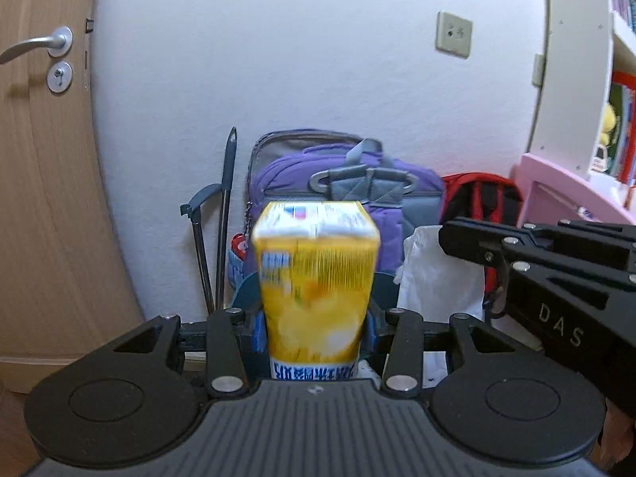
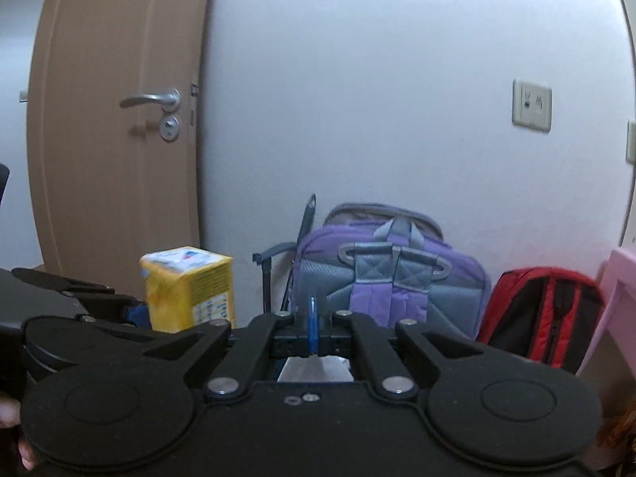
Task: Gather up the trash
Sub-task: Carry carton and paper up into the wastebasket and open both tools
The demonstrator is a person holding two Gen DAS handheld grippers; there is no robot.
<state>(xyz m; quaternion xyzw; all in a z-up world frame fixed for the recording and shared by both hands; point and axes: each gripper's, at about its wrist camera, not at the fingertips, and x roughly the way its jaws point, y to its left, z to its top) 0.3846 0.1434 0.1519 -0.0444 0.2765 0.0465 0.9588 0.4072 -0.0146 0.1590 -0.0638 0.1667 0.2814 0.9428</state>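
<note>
My left gripper point(image 1: 315, 318) is shut on a yellow drink carton point(image 1: 316, 278) and holds it upright in the air; the carton also shows in the right wrist view point(image 2: 189, 288), at the left. My right gripper point(image 2: 313, 318) has its blue pads pressed together, and a white plastic bag point(image 2: 316, 369) hangs just below them. I cannot tell if the pads pinch the bag. In the left wrist view the right gripper's black body point(image 1: 556, 278) reaches in from the right, next to the white bag point(image 1: 437, 278).
A purple and grey backpack point(image 1: 338, 183) and a red backpack point(image 2: 544, 310) lean against the white wall. A dark folded stick point(image 1: 224, 218) stands by the wall. A wooden door point(image 1: 43, 179) is at the left, a pink shelf point(image 1: 564, 183) at the right.
</note>
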